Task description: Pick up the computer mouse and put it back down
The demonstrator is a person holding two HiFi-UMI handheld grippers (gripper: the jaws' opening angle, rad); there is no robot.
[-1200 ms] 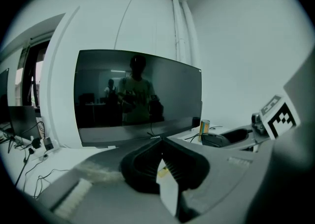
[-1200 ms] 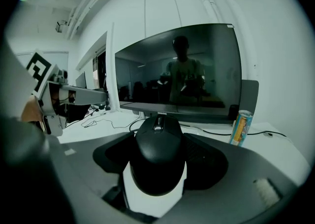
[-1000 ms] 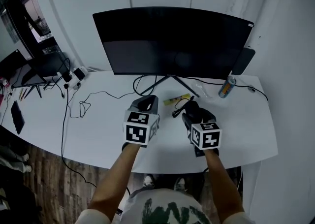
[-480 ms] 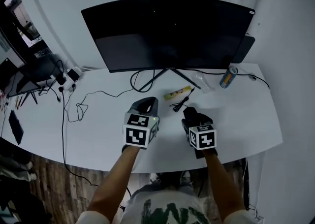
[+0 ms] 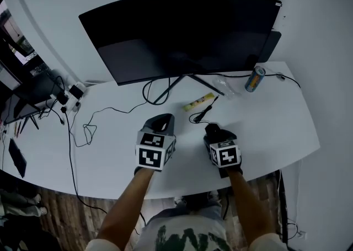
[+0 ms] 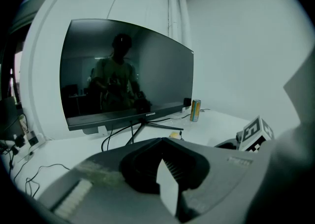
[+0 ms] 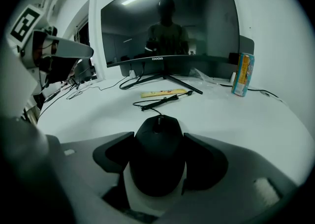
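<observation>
A black computer mouse [image 7: 157,154] sits between the two dark jaws of my right gripper [image 7: 158,150], which press on its sides. It is held low over the white desk [image 7: 256,119], and I cannot tell whether it touches the surface. Its cable [image 7: 162,101] runs off toward the monitor. In the head view the right gripper [image 5: 214,132] is at the desk's front middle, with the mouse [image 5: 212,129] showing only as a dark tip. My left gripper [image 5: 160,122] hangs beside it to the left. Its jaws meet at the tip [image 6: 162,142] with nothing between them.
A wide curved monitor [image 5: 182,29] on a V-shaped stand fills the back of the desk. A drink can [image 5: 254,79] stands at the back right. A yellow strip [image 5: 198,101] lies in front of the stand. Loose cables [image 5: 88,128] and plugs [image 5: 69,94] are at the left.
Both grippers have come down toward the desk, the right one farther, still carrying the mouse. The head view has shifted, so the monitor now sits higher in the picture.
</observation>
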